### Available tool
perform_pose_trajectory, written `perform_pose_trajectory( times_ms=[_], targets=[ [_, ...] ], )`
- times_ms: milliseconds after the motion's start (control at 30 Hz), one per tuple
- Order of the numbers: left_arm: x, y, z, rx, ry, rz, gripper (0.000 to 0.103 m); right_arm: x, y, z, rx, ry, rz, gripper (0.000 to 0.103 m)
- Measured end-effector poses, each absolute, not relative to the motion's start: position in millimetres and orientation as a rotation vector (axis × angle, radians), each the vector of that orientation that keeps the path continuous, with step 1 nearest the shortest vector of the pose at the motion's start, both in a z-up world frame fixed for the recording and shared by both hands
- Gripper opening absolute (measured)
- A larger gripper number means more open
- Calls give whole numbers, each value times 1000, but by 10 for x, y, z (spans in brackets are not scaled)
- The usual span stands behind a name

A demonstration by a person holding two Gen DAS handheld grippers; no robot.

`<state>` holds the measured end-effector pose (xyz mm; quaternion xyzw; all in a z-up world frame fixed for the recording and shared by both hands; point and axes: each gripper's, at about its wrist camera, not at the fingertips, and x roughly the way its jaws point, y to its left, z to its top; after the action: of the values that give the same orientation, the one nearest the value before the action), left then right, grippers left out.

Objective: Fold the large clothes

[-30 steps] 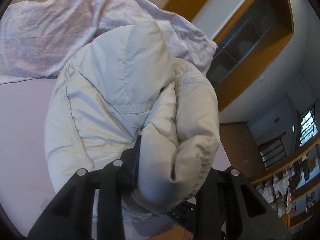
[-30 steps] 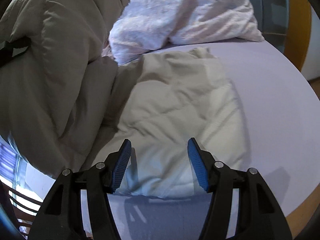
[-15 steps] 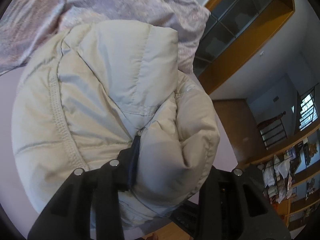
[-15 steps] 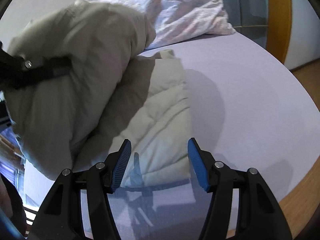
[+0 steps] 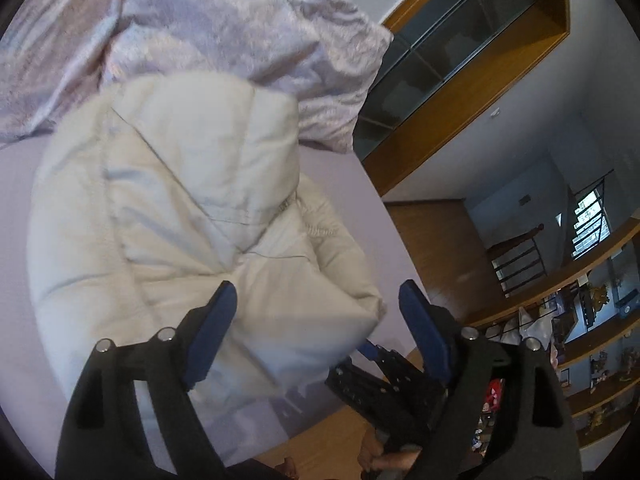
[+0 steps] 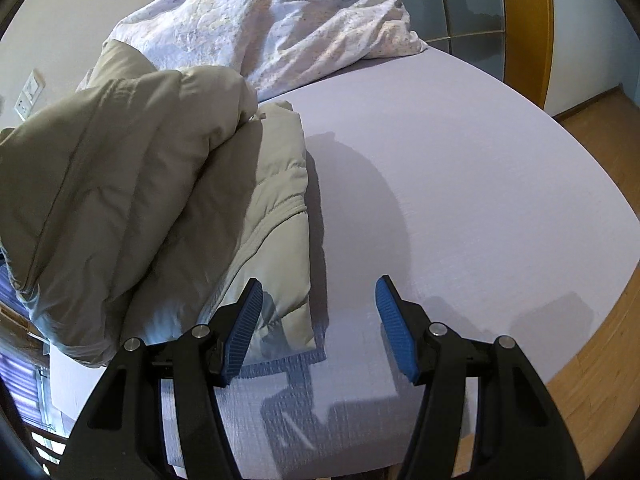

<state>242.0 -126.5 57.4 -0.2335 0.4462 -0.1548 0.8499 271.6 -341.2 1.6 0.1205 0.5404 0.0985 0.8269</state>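
A cream puffy jacket (image 5: 180,208) lies folded over itself on the lilac bed sheet (image 5: 16,184). My left gripper (image 5: 316,320) is open just above the jacket's near corner, with nothing between its blue pads. The right wrist view shows the same jacket (image 6: 160,184) bunched at the left. My right gripper (image 6: 318,320) is open and empty, over the sheet (image 6: 460,184) at the jacket's right edge. The right gripper also shows low in the left wrist view (image 5: 384,384).
A crumpled white-lilac blanket (image 5: 208,28) lies at the back of the bed, also in the right wrist view (image 6: 288,20). The bed's wooden edge and floor (image 6: 600,320) are at the right. A dark glass cabinet (image 5: 432,64) stands behind the bed.
My left gripper has opened and let go of the jacket fold, which has dropped onto the jacket below. The right gripper has shifted right, toward the bare sheet.
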Motion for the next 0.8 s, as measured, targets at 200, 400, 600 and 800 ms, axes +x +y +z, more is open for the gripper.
perform_pose_trajectory(
  times_ms=[200, 400, 600, 800],
  targets=[
    [2249, -873, 867, -446, 859, -226, 88, 2749, -3423, 26, 263, 1145, 205, 61],
    [2369, -428, 614, -400, 902, -40, 88, 2808, -3468, 94, 271, 1127, 196, 61],
    [2463, -172, 304, -408, 949, 42, 88, 2808, -3538, 138, 272, 1120, 176, 61],
    [2615, -111, 29, -462, 991, 54, 89, 2851, -3611, 241, 281, 1104, 165, 61]
  ],
)
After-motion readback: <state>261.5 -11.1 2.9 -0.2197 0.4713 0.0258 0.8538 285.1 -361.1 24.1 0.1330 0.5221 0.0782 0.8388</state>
